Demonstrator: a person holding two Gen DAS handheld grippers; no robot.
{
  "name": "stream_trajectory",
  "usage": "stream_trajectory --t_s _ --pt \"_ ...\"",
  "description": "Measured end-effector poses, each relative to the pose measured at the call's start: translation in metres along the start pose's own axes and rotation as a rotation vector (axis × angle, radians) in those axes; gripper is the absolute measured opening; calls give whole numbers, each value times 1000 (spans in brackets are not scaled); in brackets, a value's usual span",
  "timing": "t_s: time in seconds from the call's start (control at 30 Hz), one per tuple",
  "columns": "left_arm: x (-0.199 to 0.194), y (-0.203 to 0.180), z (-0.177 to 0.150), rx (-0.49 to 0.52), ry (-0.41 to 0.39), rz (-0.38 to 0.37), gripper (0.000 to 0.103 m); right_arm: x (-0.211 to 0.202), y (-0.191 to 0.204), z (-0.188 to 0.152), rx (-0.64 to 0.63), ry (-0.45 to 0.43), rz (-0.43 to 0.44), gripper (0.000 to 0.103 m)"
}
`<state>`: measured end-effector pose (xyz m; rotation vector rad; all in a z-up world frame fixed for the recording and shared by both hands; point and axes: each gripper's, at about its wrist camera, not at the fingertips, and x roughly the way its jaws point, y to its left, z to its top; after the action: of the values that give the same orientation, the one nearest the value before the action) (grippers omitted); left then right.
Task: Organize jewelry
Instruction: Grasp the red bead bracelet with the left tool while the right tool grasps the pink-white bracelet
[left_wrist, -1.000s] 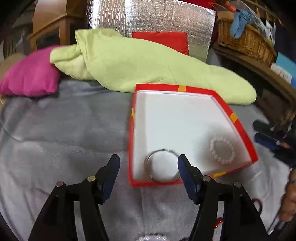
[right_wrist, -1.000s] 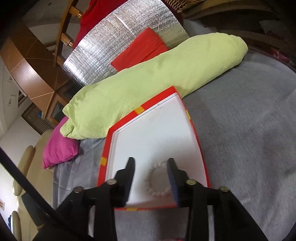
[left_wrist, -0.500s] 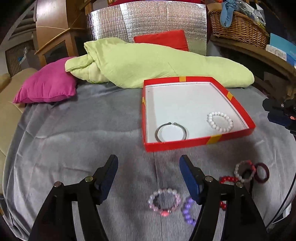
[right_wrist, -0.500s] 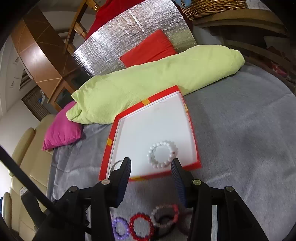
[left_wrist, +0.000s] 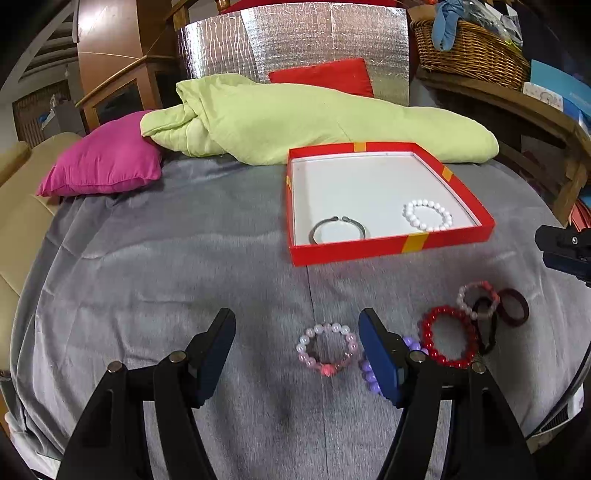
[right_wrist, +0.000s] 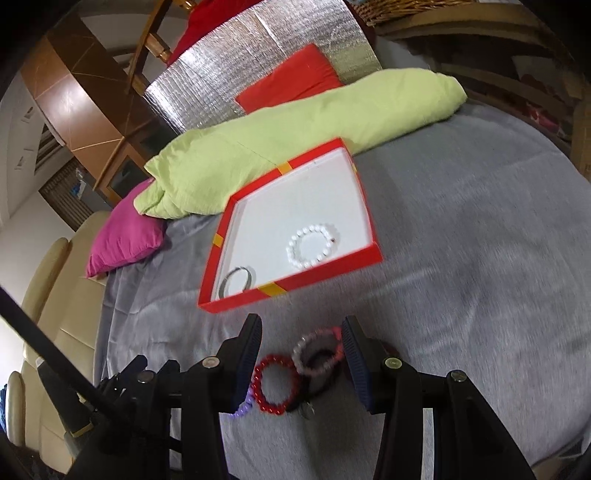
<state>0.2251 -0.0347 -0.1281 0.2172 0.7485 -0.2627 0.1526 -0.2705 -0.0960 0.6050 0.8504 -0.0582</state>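
Note:
A red box (left_wrist: 391, 248) with a white floor lies on the grey bed. It holds a metal bangle (left_wrist: 339, 229) and a white bead bracelet (left_wrist: 427, 215); the box also shows in the right wrist view (right_wrist: 295, 285). On the blanket in front lie a pale pink bead bracelet (left_wrist: 327, 350), a purple one (left_wrist: 369, 373), a red one (left_wrist: 448, 341), a pink-white one (left_wrist: 476, 297) and dark rings (left_wrist: 511, 307). My left gripper (left_wrist: 297, 343) is open and empty above the blanket, left of the pale pink bracelet. My right gripper (right_wrist: 301, 345) is open and empty over the pink-white bracelet (right_wrist: 317, 350) and the red one (right_wrist: 275, 384).
A light green blanket roll (left_wrist: 314, 118) lies behind the box, a magenta cushion (left_wrist: 103, 162) at the far left, a red cushion (left_wrist: 321, 75) against a silver panel. A wooden shelf with a wicker basket (left_wrist: 469, 48) stands at the right. A beige sofa (right_wrist: 48, 295) borders the left.
Both grippers have pulled back from the box toward the near edge of the bed. The bangle and the white bracelet stay in the box, and the loose bracelets have come into view.

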Motion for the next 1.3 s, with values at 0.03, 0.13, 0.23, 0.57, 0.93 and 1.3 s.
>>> stream_trajectory --t_s 0.03,0.13,0.23,0.57,0.93,1.3 --pt "1 -1 0 6 2 2 70 0 -2 0 6 4 -4 48" --pt "2 0 -1 15 1 13 70 3 -7 1 25 11 -7 48" --pt "4 0 -2 22 8 9 70 7 -11 2 38 26 -10 48" --pt "12 -17 -11 118 63 -115 70 22 -25 4 64 120 30 45" --pt "18 -49 -10 185 68 -260 70 57 -20 4 28 198 16 35" --pt "56 -71 2 246 135 -346 69 94 -9 6 -121 262 -105 28"
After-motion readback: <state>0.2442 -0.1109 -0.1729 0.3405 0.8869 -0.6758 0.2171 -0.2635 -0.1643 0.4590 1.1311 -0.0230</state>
